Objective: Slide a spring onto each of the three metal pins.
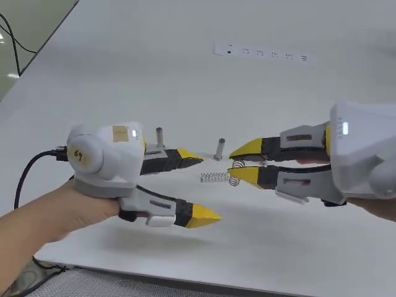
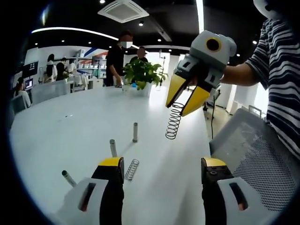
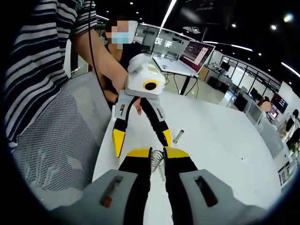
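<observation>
Springs and pins on a white tabletop, two tongs facing each other.
Left tongs, gripped by a hand at the near left, gape wide and hold nothing, with the upper tip passing just in front of one upright metal pin. A second pin stands free to its right. In the left gripper view a third pin sits nearest that camera, and all three pins are bare. A loose spring lies flat on the tabletop just in front of the second pin. Right tongs, reaching in from the right, are closed almost fully and pinch one end of the held spring, which hangs down clear of the tabletop near the second pin. A white power strip lies far back.
</observation>
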